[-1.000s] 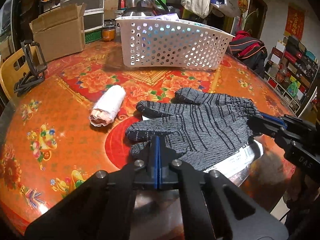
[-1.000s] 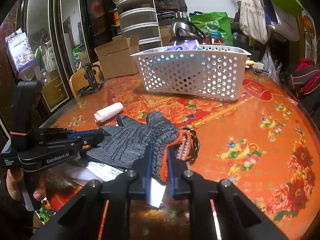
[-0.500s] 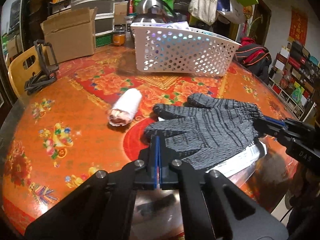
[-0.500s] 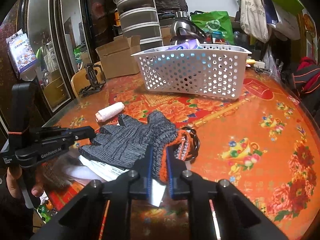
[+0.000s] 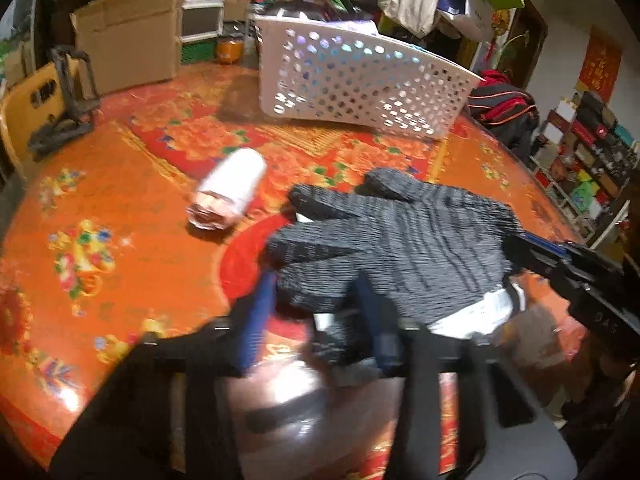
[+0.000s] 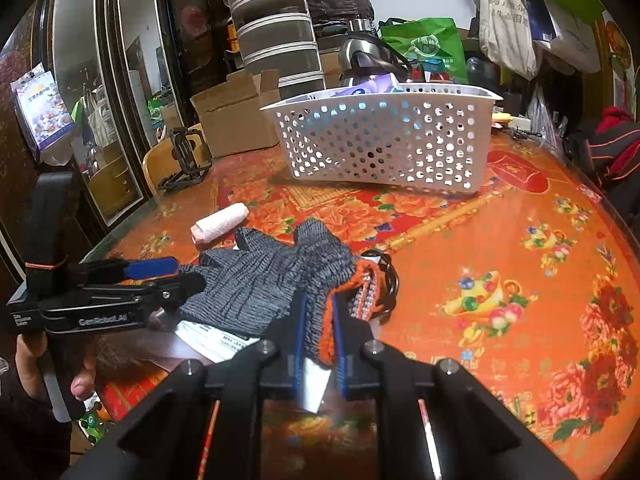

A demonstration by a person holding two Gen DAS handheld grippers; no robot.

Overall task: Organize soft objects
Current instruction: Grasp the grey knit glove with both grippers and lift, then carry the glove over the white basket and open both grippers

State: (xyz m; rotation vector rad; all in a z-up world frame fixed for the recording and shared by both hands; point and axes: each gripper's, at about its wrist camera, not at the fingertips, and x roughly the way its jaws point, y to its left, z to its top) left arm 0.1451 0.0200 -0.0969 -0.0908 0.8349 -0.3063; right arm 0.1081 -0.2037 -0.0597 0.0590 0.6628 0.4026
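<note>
A grey knit glove (image 5: pixel 400 240) (image 6: pixel 264 276) with an orange cuff lies on the red floral table (image 5: pixel 120 208) over a white printed sheet (image 5: pixel 476 312). My right gripper (image 6: pixel 318 328) (image 5: pixel 520 246) is shut on the cuff. My left gripper (image 5: pixel 316 312) (image 6: pixel 176 276) sits at the glove's fingertips, its jaws opening; a glove finger lies between the blue pads (image 5: pixel 260 312), which do not press on it. A rolled white and pink cloth (image 5: pixel 228 196) (image 6: pixel 220 224) lies to the left of the glove. The white perforated basket (image 5: pixel 360 84) (image 6: pixel 380 140) stands behind.
A cardboard box (image 5: pixel 128 52) and a black folding stand (image 5: pixel 68 96) sit at the back left. A black looped cord (image 6: pixel 384 276) lies by the cuff. A hand (image 6: pixel 80 384) holds the left gripper at the table's near edge. A kettle and bags stand behind the basket.
The left gripper's jaws, shut in both earlier frames, now stand apart around the glove's fingertips, and its view has rolled slightly. The right gripper and the glove's cuff have kept still.
</note>
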